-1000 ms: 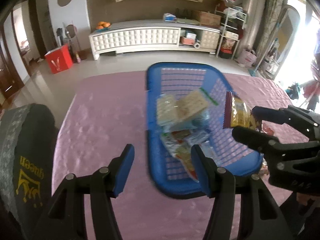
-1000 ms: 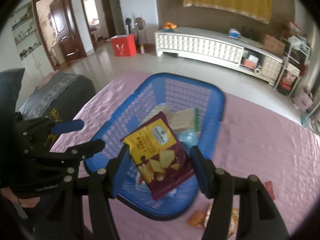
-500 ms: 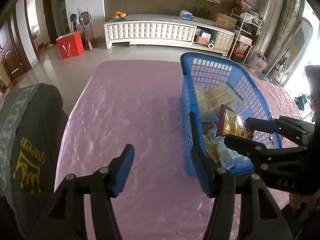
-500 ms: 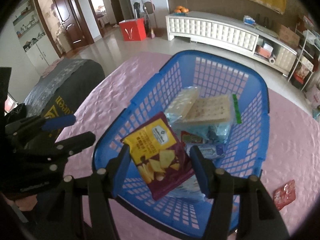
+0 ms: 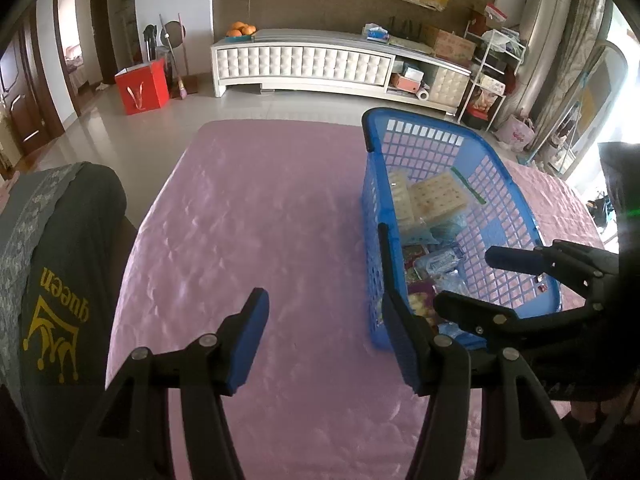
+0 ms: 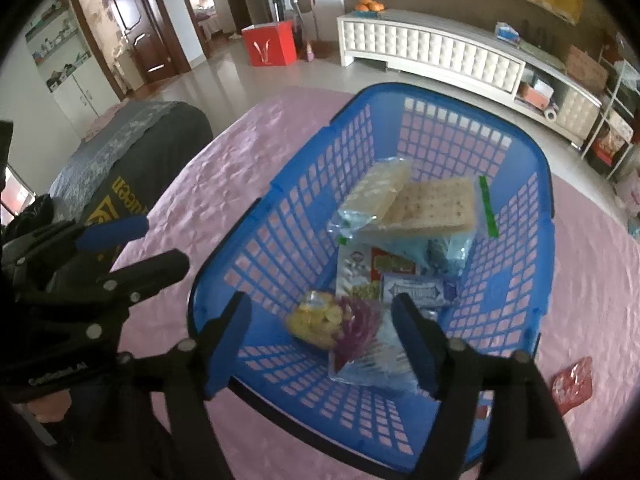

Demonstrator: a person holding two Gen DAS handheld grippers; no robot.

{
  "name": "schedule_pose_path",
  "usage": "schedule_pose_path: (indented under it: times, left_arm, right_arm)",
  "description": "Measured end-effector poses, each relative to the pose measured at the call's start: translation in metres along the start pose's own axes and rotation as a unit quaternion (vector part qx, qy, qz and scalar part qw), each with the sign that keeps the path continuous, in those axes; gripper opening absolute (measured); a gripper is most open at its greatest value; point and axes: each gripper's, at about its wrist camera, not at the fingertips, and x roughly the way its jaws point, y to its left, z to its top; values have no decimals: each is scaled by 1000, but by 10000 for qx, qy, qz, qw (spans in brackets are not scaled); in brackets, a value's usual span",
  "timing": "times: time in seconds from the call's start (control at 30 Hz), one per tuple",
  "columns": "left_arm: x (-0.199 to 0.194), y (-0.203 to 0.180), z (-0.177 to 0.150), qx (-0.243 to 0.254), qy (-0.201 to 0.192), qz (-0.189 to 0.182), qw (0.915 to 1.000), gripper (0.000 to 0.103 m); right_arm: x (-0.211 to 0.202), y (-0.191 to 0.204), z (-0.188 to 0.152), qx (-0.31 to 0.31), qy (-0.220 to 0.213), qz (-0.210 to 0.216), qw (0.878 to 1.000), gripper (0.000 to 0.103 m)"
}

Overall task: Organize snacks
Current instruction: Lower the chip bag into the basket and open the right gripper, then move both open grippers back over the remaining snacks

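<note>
Pink tablecloth (image 5: 260,220) supports a blue basket (image 6: 544,184) of snacks. Right gripper (image 6: 322,338) jaws are opening above it, chip bag (image 6: 340,322) blurred between them, unpinched. Left gripper (image 5: 324,338) stands spread, empty.

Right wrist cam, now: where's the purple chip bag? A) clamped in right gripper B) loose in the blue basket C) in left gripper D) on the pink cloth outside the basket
B: the chip bag lies blurred in the basket below the right gripper, whose jaws are opening with no pad on it.
</note>
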Motion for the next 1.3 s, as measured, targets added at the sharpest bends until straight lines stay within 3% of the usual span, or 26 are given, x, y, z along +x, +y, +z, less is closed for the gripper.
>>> schedule_pose_path:
  times: [0.27,0.7,0.8,1.03,1.3]
  left_arm:
    - [-15,-21,1,172,-128,37,9998,56]
    - [-34,-111,7,882,-268,-154,9956,56]
    - [-39,-139,8,1070,-365,-257,9933,72]
    - [-44,-204,6,1590,-497,-467,9849,77]
    - [-25,-264,-9,1950,-277,-678,9781,77]
  right_arm:
    - [-34,-13,-11,91,-357,35,9993,86]
    - [-107,-69,-38,408,-830,-201,9955,86]
    - [-123,-82,-50,434,-905,-327,9944,86]
    - [-155,-121,-79,709,-1056,-599,9901,89]
    - [-162,-172,-120,1220,-938,-826,9846,90]
